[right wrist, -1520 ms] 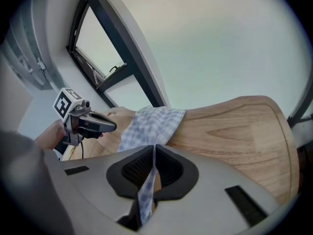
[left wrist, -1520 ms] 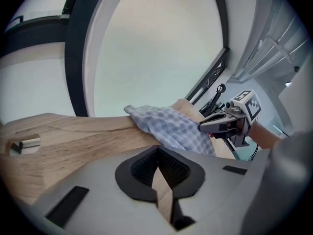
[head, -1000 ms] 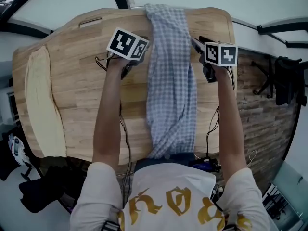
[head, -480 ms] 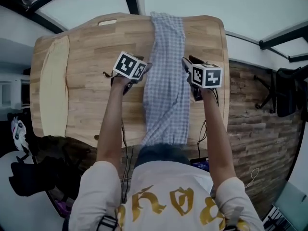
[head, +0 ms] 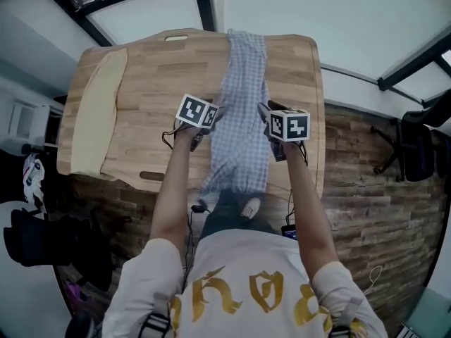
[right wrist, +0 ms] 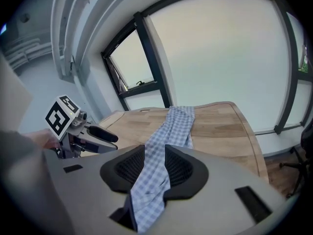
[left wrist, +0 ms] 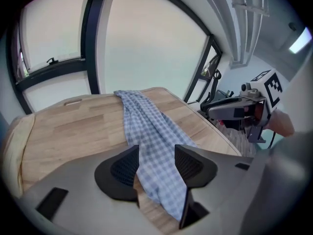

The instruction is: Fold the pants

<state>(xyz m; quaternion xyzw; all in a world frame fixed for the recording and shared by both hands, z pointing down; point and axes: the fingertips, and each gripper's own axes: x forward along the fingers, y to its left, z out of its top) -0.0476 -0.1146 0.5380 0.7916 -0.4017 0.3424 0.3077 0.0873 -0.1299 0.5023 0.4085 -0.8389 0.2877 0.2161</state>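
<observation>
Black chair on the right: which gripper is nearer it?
Right. The right gripper is between the pants and the black chair; the left gripper is beyond the pants.

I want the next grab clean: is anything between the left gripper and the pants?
Nothing visible. The left gripper, whose jaws have just been opening with nothing pinched, hovers directly over the checked pants on the wooden table. The cream cloth lies far off at the table's left edge.
</observation>
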